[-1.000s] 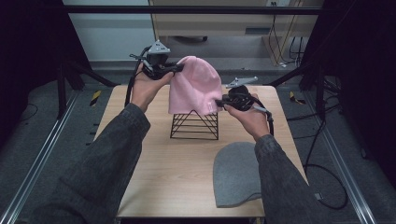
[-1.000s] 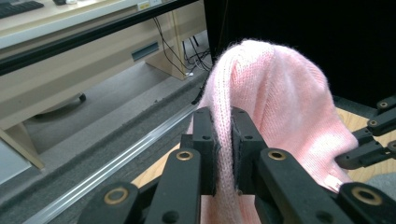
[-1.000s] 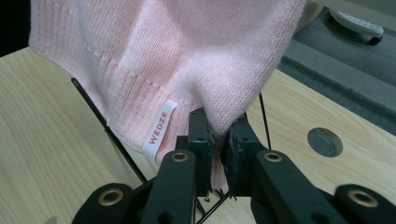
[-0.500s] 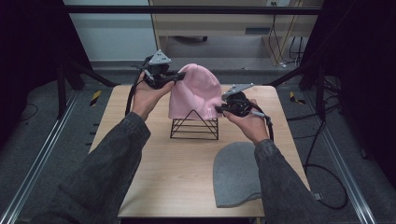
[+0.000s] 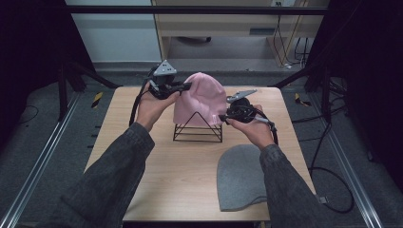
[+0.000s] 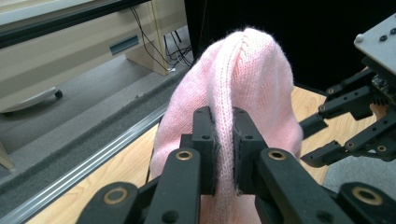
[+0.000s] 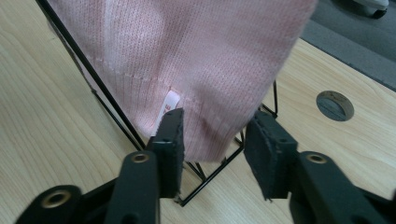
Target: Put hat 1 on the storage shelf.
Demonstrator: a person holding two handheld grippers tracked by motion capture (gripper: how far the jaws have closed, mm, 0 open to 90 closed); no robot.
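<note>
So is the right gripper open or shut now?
Open: the right gripper has its jaws spread around the pink beanie's hem, not yet pinching it.

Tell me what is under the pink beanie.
The pink beanie is draped over a black wire stand, whose lower bars show below the hem, standing on the wooden table. The stand's top is covered by the knit, so its shape there cannot be seen.

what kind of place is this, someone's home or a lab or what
Most likely a lab or recording workspace, not a home: a light wooden table stands inside a black metal frame, grey carpet floor carries loose black cables, and a beige cabinet stands behind.
</note>
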